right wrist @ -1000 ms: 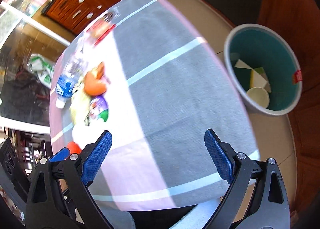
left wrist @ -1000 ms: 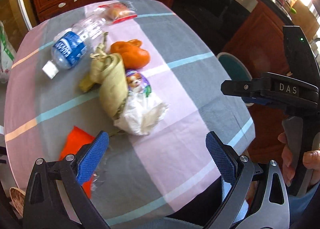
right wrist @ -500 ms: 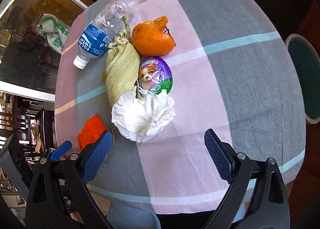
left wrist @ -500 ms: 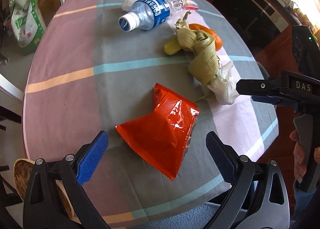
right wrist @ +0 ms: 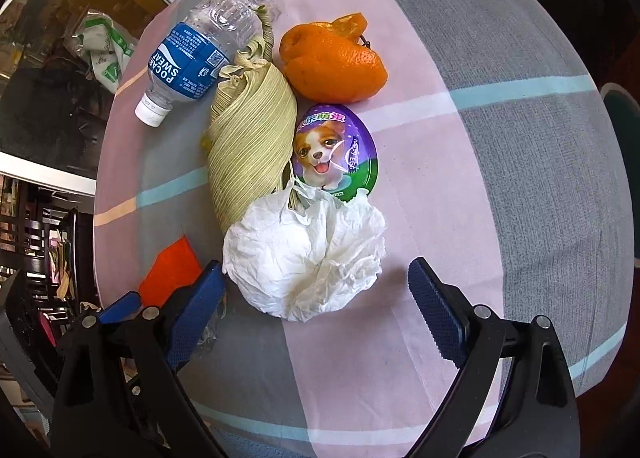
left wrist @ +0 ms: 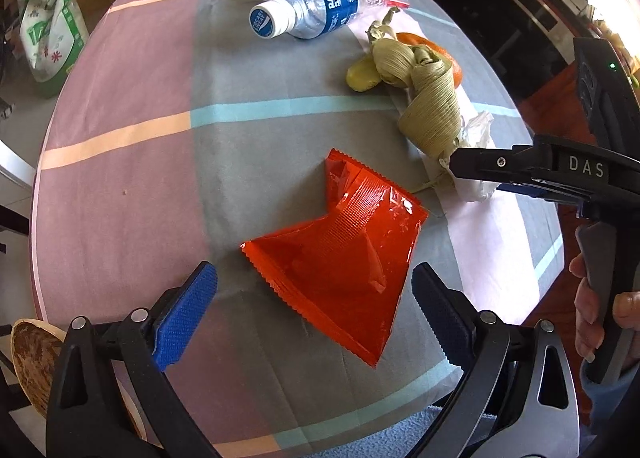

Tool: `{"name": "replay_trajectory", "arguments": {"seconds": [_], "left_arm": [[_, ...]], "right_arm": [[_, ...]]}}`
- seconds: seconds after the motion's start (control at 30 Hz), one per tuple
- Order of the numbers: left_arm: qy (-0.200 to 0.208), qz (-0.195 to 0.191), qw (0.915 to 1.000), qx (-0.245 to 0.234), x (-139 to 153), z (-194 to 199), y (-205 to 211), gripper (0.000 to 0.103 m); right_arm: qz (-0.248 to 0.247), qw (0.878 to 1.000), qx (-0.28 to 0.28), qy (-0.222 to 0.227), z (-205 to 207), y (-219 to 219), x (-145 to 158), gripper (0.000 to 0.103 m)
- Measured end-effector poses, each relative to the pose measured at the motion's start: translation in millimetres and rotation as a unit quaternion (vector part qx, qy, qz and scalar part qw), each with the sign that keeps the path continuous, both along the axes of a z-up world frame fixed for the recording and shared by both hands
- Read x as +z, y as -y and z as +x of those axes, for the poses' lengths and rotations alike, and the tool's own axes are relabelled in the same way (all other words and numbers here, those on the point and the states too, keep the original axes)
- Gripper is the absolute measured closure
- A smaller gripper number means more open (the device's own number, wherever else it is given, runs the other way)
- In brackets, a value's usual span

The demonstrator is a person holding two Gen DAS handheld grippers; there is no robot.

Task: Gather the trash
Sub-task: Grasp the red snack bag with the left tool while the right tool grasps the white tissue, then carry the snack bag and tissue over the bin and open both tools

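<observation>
Your spread, empty left gripper faced a light, crinkly, slippery red wrapper, best pinched at its raised fold.

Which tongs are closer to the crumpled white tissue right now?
Right. The right tongs are open around the crumpled white tissue; the left tongs are open over the red wrapper, beside it.

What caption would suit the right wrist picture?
Open right gripper poised over a crumpled white tissue, beside corn husk, orange peel and Pocari Sweat bottle.
</observation>
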State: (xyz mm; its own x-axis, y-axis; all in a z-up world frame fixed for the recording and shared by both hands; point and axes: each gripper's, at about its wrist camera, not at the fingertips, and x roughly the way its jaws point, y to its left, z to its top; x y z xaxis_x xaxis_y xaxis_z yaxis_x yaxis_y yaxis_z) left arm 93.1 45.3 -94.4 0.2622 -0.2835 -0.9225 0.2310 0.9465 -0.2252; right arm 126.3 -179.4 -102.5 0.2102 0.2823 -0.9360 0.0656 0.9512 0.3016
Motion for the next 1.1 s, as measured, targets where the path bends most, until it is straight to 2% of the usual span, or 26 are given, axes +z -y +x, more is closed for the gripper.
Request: {"name": "replay_trajectory", "arguments": {"seconds": [0.03,0.1,0.13,0.17,0.23,0.37,0.5,0.53,0.63,0.73,0.8,0.97,1.1], "left_arm": [[-0.001,0.0,1.0,0.0,-1,0,0,0.005],[-0.002,0.003,1.0,-0.003,-1,-1,1,0.005],[-0.001,0.006,1.0,-0.004,-2,-1,2,0.005],[0.0,0.01,0.9999,-0.006,-2,-1,3,0.005],[0.001,0.016,0.9998,-0.01,-2,-3,6,0.005],[0.002,0.026,0.9993,-0.027,-4,-5,18,0.004],[0.026,0.036,0.9982,-0.041,-2,-10,28,0.007],[0.033,0.041,0.9976,-0.045,-1,-11,31,0.02],[0.036,0.057,0.9964,-0.051,0,-12,37,0.047],[0.04,0.057,0.9969,-0.036,5,-11,34,0.062],[0.039,0.052,0.9977,-0.019,9,-9,27,0.067],[0.033,0.041,0.9986,0.007,21,-5,14,0.069],[0.04,0.031,0.9987,0.005,36,-6,18,0.069]], "right_arm": [[0.005,1.0,0.003,-0.001,0,0,-1,0.035],[0.004,1.0,0.008,0.001,-1,0,-1,0.047],[0.009,1.0,0.014,0.003,-2,1,0,0.063],[0.013,1.0,0.017,-0.001,-1,1,1,0.07],[0.012,1.0,0.019,0.005,-3,3,3,0.073],[0.012,1.0,0.02,0.008,-6,9,6,0.074],[0.018,1.0,0.011,0.006,-10,20,5,0.074],[0.021,1.0,0.01,0.005,-10,22,4,0.074],[0.025,1.0,0.008,0.005,-13,27,3,0.074],[0.028,1.0,0.008,0.008,-15,29,4,0.074],[0.027,1.0,0.008,0.012,-16,31,5,0.074],[0.036,0.999,0.004,0.025,-18,39,12,0.074],[0.046,0.998,-0.008,0.036,-20,51,18,0.074]]}}
